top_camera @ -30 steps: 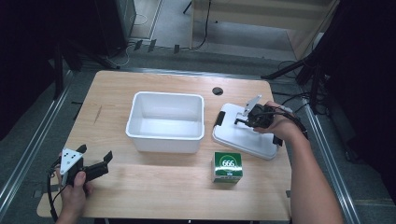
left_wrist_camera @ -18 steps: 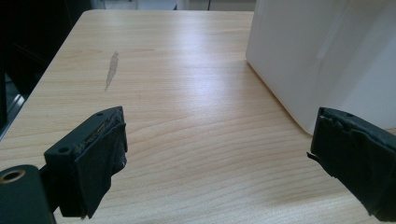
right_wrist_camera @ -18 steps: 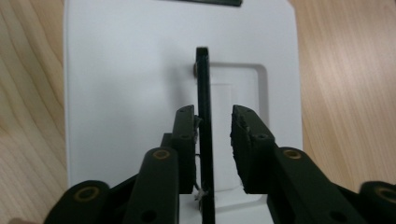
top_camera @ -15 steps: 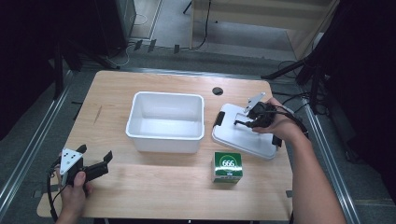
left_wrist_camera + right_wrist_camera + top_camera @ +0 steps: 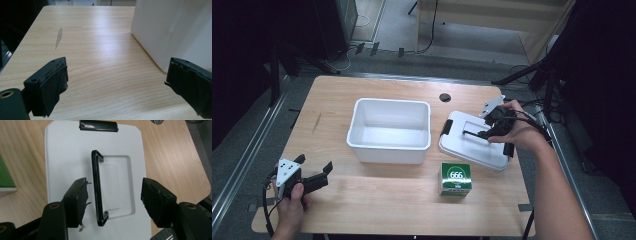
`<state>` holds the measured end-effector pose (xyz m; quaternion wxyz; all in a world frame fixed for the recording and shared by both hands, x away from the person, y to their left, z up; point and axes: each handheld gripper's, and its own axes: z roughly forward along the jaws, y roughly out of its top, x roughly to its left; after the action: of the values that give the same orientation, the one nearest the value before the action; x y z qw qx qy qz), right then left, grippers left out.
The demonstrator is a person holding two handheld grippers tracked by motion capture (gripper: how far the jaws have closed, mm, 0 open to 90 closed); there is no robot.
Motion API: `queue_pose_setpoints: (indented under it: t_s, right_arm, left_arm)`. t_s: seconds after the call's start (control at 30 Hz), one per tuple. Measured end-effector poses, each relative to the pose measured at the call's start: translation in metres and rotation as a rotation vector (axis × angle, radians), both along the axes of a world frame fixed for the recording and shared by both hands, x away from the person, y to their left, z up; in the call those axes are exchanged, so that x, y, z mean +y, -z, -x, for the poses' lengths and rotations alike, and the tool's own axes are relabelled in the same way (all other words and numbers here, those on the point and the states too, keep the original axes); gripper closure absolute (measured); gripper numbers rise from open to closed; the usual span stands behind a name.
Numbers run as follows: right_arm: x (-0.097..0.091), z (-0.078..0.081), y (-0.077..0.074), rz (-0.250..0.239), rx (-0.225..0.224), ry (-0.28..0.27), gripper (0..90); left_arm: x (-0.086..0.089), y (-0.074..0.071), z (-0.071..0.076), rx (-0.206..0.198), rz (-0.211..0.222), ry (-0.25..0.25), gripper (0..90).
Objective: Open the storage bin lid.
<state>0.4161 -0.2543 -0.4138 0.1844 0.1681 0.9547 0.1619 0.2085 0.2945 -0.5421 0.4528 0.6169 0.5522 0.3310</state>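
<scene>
A white lid (image 5: 472, 147) lies flat on the table right of the white bin (image 5: 388, 131). Its thin black handle (image 5: 98, 187) stands upright between the jaws of my right gripper (image 5: 113, 193), which hovers just over the lid (image 5: 67, 157). The jaws have just been opening, and the pads stand clear on both sides of the handle, the left one close to it. From above, the right gripper (image 5: 474, 133) points left across the lid. My left gripper (image 5: 314, 165) rests at the table's front left corner, wide open and empty (image 5: 120, 77).
A green box marked 666 (image 5: 455, 178) stands in front of the lid, its corner at the left edge (image 5: 5, 181). A black clip (image 5: 98, 125) sits on the lid's far end. The bin's wall (image 5: 170, 30) rises right of the left gripper. A dark hole (image 5: 445, 97) marks the tabletop.
The right gripper's jaws have spread apart from the lid's handle and the hand has lifted a little. The left hand and the lid have stayed put.
</scene>
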Motion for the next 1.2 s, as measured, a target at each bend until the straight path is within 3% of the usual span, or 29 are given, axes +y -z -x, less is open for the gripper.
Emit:
queue_pose_setpoints:
  t_s: [0.27, 0.3, 0.4, 0.43, 0.7, 0.73, 0.77, 0.87, 1.0, 1.2]
  right_arm:
    - [-0.003, 0.007, -0.015, -0.004, -0.012, 0.014, 22.2]
    - [-0.002, 0.009, -0.017, 0.001, -0.007, 0.013, 15.0]
    - [-0.001, 0.012, -0.020, 0.005, -0.006, 0.018, 10.5]
    - [0.001, 0.014, -0.023, -0.002, 0.012, 0.015, 4.1]
    - [0.002, 0.022, -0.030, -0.002, 0.026, 0.006, 0.0]
    - [0.001, 0.022, -0.031, -0.001, 0.033, 0.000, 0.0]
    - [0.001, 0.025, -0.032, 0.000, 0.070, 0.003, 0.0]
    - [0.002, 0.028, -0.031, 0.013, 0.082, -0.008, 0.0]
    - [0.007, 0.037, -0.034, 0.022, 0.053, -0.033, 0.0]
    - [0.012, 0.046, -0.038, 0.032, 0.052, -0.065, 0.0]
  left_arm:
    - [0.000, 0.000, 0.000, 0.002, -0.002, 0.001, 4.5]
    - [0.000, 0.000, 0.000, 0.003, -0.005, 0.002, 4.5]
    - [0.000, 0.000, 0.000, 0.004, -0.008, 0.003, 4.5]
    - [0.000, 0.000, 0.000, 0.004, -0.008, 0.002, 4.5]
    - [0.000, 0.000, 0.000, 0.001, -0.009, 0.002, 4.5]
    - [0.000, 0.000, 0.000, 0.000, -0.009, 0.003, 4.5]
    - [0.000, 0.000, 0.000, 0.001, -0.010, 0.004, 4.5]
    - [0.000, 0.000, 0.000, 0.002, -0.011, 0.004, 4.5]
    - [-0.001, 0.000, 0.000, 0.001, -0.012, 0.004, 4.5]
    - [-0.001, 0.000, 0.000, -0.001, -0.010, 0.006, 4.5]
